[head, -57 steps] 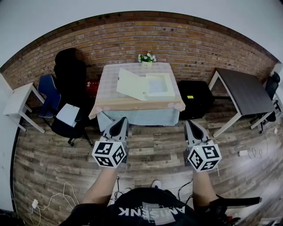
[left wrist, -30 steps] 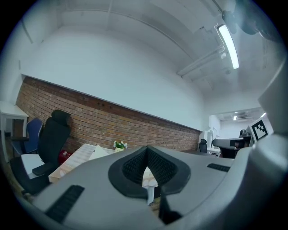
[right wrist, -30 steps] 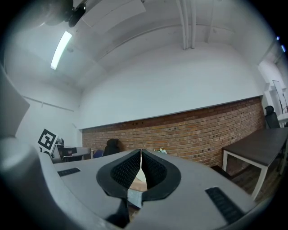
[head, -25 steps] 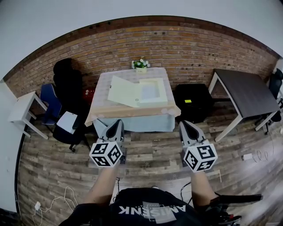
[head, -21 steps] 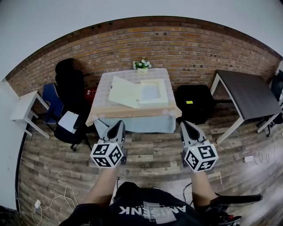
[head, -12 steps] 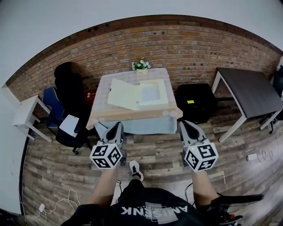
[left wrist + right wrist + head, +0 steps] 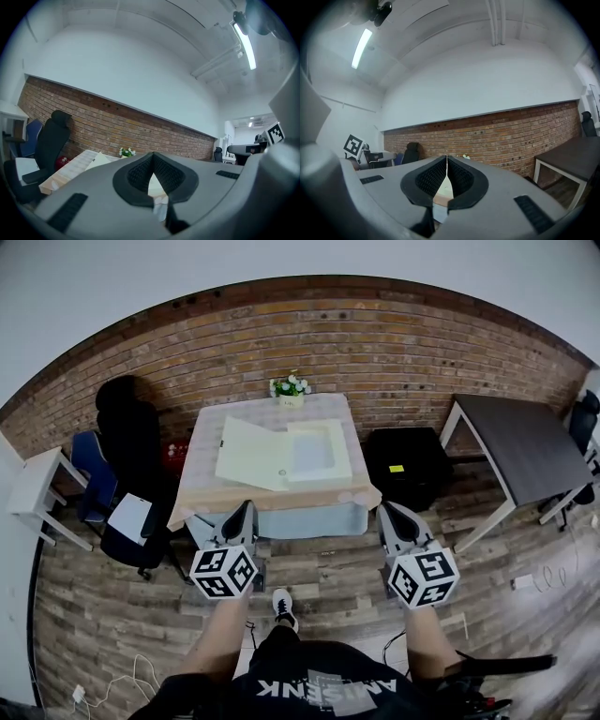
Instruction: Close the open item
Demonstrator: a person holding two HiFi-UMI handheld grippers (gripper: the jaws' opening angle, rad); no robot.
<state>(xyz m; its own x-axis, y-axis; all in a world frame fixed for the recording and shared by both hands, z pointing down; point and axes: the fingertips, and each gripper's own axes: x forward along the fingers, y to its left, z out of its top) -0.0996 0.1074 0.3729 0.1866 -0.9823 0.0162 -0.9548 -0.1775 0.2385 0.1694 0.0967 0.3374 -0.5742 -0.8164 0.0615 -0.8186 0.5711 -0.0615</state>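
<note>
Cream-coloured and wide open, the box [image 7: 286, 454] lies on the bench [image 7: 281, 496], straight ahead of both hand-held grippers and well clear of their tips. Its lid [image 7: 248, 454] is swung out towards the left hand-held gripper's side. The shallow tray [image 7: 321, 448] of the box lies towards the right one's side. A small pot of white flowers [image 7: 289, 387] stands at the far edge of the bench, beyond the box, against the brick wall [image 7: 375, 334].

The left hand-held gripper [image 7: 244, 510] points level at the near edge of the bench, just short of it. Its own view shows its jaws pressed together with nothing between them. The right hand-held gripper [image 7: 390, 512] is held level beside it, off the bench's near right corner. Its jaws are likewise together and empty.

Out to the left of the left hand-held gripper stand a black office chair [image 7: 127, 427] and a white side table [image 7: 33, 488]. To the right of the right one are a black case [image 7: 403, 460] on the wooden floor [image 7: 319, 554] and a dark table [image 7: 516, 442].
</note>
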